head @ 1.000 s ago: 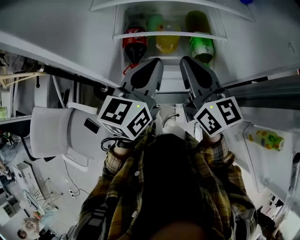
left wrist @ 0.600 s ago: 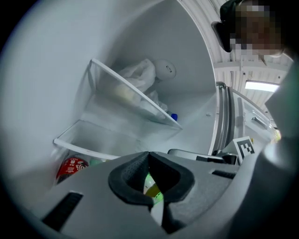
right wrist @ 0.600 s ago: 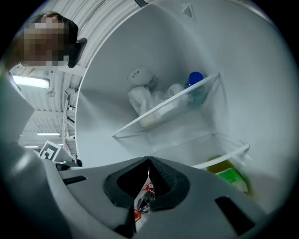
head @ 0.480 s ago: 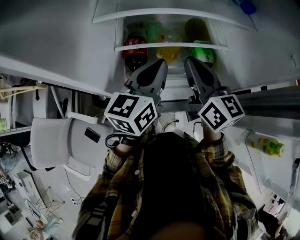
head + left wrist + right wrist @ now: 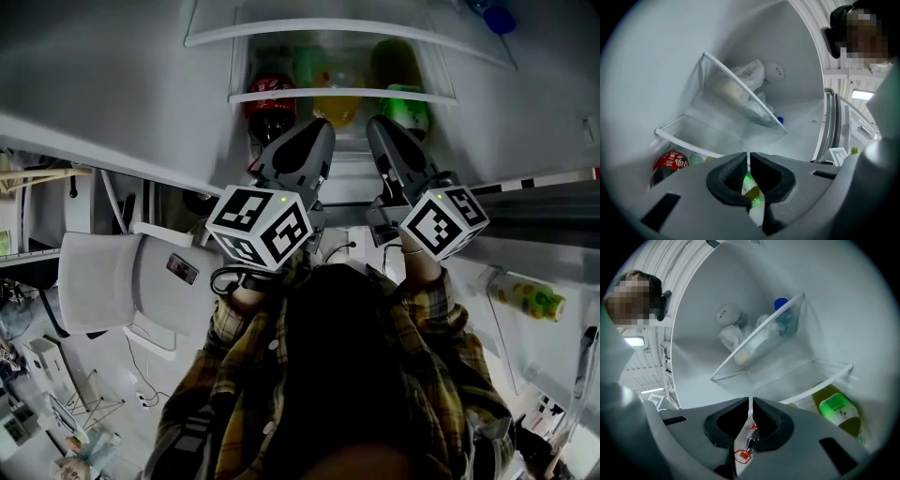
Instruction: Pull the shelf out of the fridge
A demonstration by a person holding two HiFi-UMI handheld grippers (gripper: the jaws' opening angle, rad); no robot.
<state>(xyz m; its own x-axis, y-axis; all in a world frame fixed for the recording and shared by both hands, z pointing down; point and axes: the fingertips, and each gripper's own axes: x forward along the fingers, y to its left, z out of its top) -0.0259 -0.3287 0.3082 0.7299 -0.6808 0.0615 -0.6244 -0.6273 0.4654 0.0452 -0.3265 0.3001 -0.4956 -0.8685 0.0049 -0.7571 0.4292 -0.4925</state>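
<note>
Two dark grey grippers are held side by side in the middle of the head view, the left gripper [image 5: 317, 124] and the right gripper [image 5: 375, 124], and both are pointed into the open white fridge [image 5: 131, 66] at the top of the frame. In the left gripper view the black pads of the left gripper [image 5: 748, 161] are seen pressed together with only a hairline between them, and nothing is clamped. The same is shown for the right gripper [image 5: 750, 408] in its own view: the jaws are closed and empty. The lower shelf [image 5: 342, 94], a clear glass pane with a white front rim, is seated inside the fridge just above the gripper tips in the head view. Its rim is seen beyond the jaws at lower left in the left gripper view [image 5: 689, 143] and at right in the right gripper view [image 5: 825, 380]. Whether either gripper touches it cannot be told. Beneath it, three bottles are lined up: a dark cola bottle with a red label [image 5: 270, 108], a yellow bottle [image 5: 336, 108] and a green-labelled bottle [image 5: 408, 108]. Higher in the frame an upper shelf of clear glass [image 5: 347, 26] is fitted, and a crumpled white plastic bag [image 5: 750, 75] and a blue-capped bottle [image 5: 781, 303] are kept on it. A white chair [image 5: 103, 281] is seen at the left edge of the head view.
</note>
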